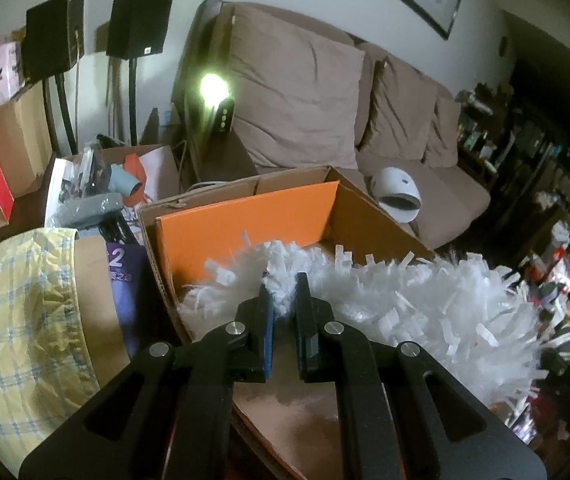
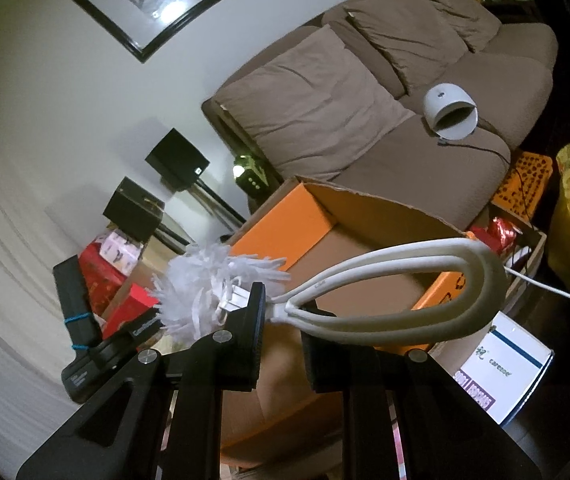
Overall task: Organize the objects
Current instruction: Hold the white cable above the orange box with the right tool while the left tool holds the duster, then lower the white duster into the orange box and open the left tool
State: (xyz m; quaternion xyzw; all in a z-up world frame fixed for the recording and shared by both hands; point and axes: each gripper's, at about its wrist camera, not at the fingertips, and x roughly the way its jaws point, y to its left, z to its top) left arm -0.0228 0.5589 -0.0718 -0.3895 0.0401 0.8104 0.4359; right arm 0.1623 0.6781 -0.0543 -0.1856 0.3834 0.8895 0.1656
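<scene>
Duster (image 1: 365,292) got pinched by both tools: left tool (image 1: 285,292) clamped on the fluffy head, right tool (image 2: 285,312) gripped the looped white handle (image 2: 405,280) above the cardboard box (image 1: 373,216).

The cardboard box (image 2: 365,216) stands open-topped at centre frame; an orange board (image 2: 285,232) lines its left wall.

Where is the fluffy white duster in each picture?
Left wrist view: the fluffy white duster fills the lower middle and right, over the cardboard box, its fluff pinched in the left claw.
Right wrist view: the duster's fluff sits left of centre, and its looped white handle runs right from the right claw.
Shared landmark: the white dome-shaped gadget on the brown sofa.
</scene>
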